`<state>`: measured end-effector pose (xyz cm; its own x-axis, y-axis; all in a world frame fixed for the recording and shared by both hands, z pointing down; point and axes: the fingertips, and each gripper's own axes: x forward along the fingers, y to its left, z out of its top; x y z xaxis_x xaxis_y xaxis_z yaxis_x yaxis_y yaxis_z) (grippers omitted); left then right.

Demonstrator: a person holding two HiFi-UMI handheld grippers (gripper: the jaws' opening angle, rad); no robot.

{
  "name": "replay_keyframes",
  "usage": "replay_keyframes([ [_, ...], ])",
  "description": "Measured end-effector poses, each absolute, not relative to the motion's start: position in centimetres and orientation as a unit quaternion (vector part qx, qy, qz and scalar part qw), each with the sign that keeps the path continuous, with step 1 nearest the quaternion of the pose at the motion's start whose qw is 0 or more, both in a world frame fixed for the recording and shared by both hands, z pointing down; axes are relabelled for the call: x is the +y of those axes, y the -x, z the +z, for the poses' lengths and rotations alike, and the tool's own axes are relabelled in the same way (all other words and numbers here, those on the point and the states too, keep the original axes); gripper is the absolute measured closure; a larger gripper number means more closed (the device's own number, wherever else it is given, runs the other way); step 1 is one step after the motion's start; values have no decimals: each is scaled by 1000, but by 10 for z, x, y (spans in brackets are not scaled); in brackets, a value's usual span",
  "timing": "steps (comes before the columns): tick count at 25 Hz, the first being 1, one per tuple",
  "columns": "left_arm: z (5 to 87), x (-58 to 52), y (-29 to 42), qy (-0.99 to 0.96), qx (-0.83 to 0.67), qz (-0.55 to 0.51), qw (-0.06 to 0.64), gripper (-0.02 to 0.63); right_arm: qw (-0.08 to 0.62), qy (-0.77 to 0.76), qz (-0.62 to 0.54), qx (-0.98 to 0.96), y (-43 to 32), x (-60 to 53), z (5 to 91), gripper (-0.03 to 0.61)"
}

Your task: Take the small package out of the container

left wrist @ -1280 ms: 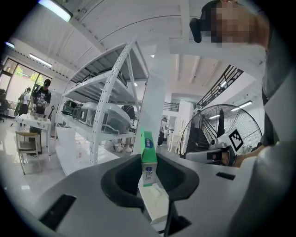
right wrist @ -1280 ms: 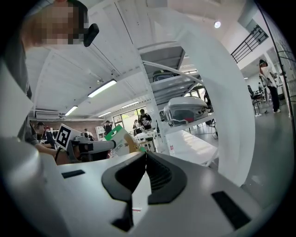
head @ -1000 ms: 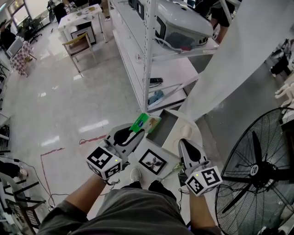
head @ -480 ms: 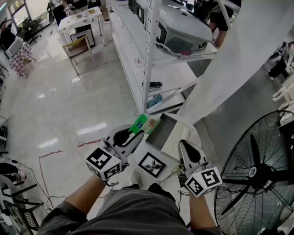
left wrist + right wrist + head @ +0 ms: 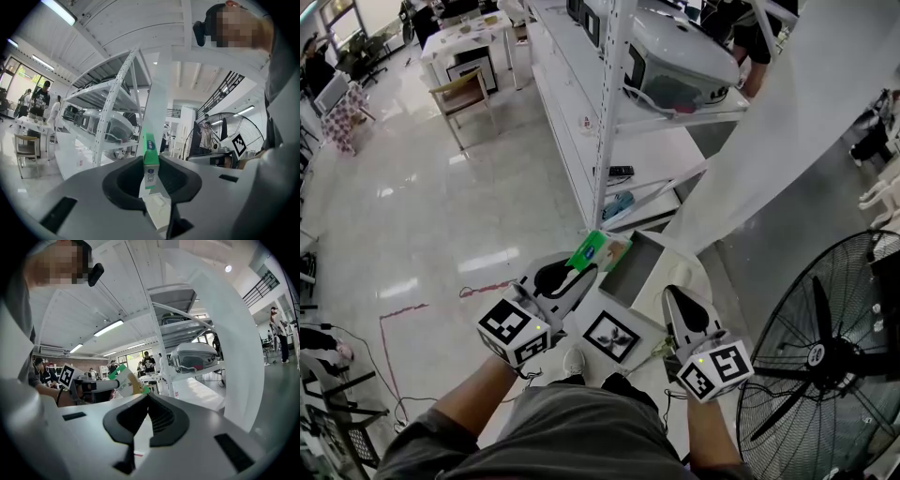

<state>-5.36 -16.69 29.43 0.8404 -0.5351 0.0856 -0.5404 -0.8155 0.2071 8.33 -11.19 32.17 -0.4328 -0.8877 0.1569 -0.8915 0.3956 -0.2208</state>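
Left gripper (image 5: 581,270) is clamped on the small package (image 5: 600,251). In the left gripper view the package (image 5: 151,164) stands edge-on between the two jaws, pressed from both sides. Right gripper (image 5: 672,292) has its jaws drawn together with nothing between them, confirmed in the right gripper view (image 5: 147,397).

Package is out of the container (image 5: 639,267), up in the air by the container's left rim. Container is a grey open box at the far edge of the white table (image 5: 649,317).

Writing: the package has a green top, white body and a blue label patch; the print is too small to read. The right gripper view shows its flat face (image 5: 123,380) with a green band and a yellowish patch, also unreadable. No brand legible. Each gripper's cube carries black-and-white square codes. A marker card (image 5: 611,336) with a black square pattern lies at the table's near edge, between the two grippers.

Room: glossy pale floor (image 5: 441,216) with red tape lines (image 5: 403,314). A white metal shelving rack (image 5: 609,112) is beyond the table, with a white domed appliance (image 5: 680,56) on its shelf. Big black fan (image 5: 830,356) to the right. A chair (image 5: 464,94) and another white table (image 5: 469,37) are far back left, with people around.
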Motion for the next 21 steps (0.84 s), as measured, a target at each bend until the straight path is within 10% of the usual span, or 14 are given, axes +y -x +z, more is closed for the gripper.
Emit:
replay_keyframes([
  [21,313,-175,40,-950,-288,21,120,509,9,-524,148,-839,-96,-124,334,557],
])
